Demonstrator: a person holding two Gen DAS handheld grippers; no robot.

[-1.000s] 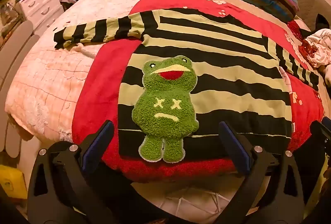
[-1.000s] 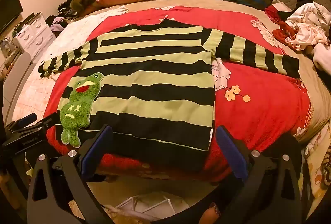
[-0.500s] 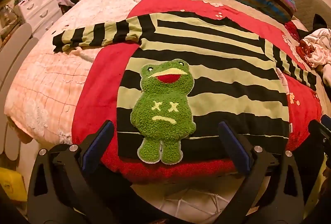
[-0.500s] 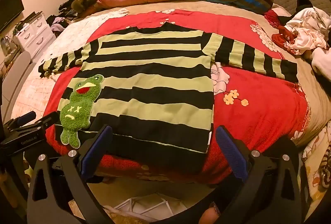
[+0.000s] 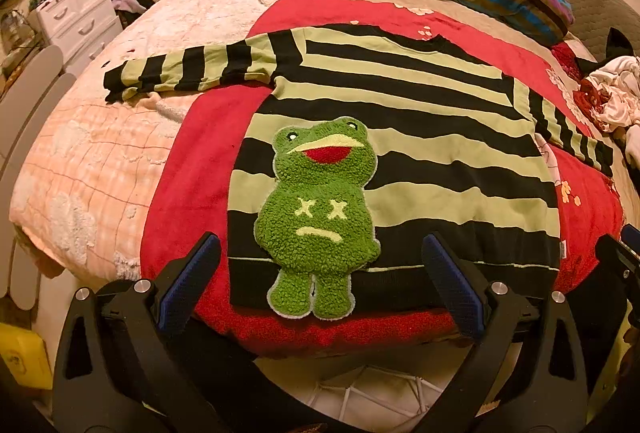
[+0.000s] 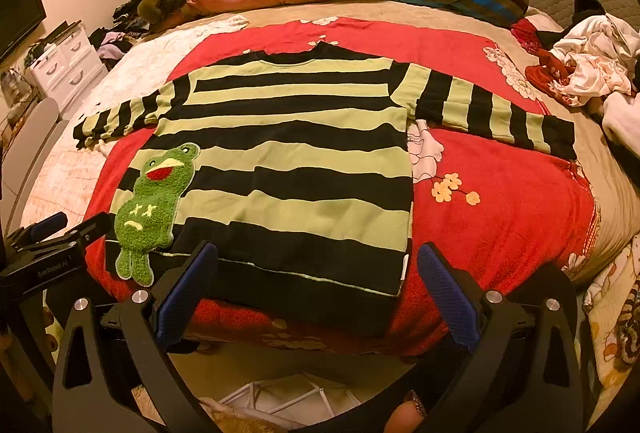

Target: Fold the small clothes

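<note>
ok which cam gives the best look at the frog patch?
Left wrist. The frog patch sits near the centre, large and face-on between the open left gripper, with eyes, mouth and legs all clear. In the right wrist view the frog patch is small, skewed and off to the left on the sweater.

Knit sweater (image 5: 400,137), fuzzy frog patch (image 5: 320,217)

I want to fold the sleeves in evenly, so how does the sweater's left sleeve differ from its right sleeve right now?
The left sleeve reaches off the red blanket onto the pale quilt; the right sleeve lies mostly on the red blanket. The left sleeve's cuff looks rumpled; the right sleeve's cuff lies flat. The left sleeve is on the frog patch side, the right sleeve opposite. Both are spread outward, unfolded, with black and green stripes.
</note>
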